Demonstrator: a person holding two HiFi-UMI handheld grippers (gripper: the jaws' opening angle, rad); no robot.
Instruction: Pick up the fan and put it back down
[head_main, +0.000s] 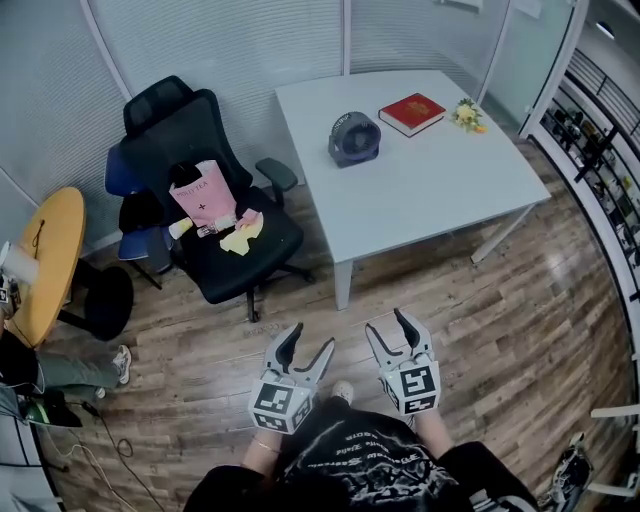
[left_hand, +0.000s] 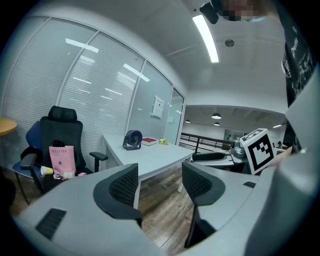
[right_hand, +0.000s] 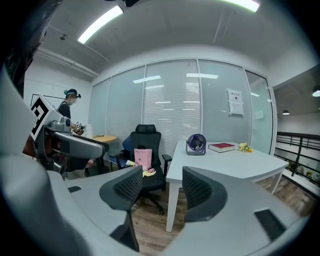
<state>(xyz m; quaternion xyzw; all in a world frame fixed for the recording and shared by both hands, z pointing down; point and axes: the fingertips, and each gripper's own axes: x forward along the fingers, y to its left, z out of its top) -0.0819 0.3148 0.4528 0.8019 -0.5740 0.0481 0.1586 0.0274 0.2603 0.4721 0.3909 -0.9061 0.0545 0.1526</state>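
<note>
The fan (head_main: 354, 138) stands at the back of the white tabletop (head_main: 430, 195), by a red book (head_main: 411, 112), not picked up yet. The left gripper (head_main: 310, 340) & right gripper (head_main: 388, 325) are spread wide w/ nothing inside, prob. ready to grab it. They're far off, over the wood floor (head_main: 490, 330). 1 black chair (head_main: 190, 140) sits by the glass wall.

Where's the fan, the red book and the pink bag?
fan (head_main: 354, 139), head view, middle of its round grille.
red book (head_main: 411, 111), head view, middle of its cover.
pink bag (head_main: 204, 197), head view, its front face.
</note>
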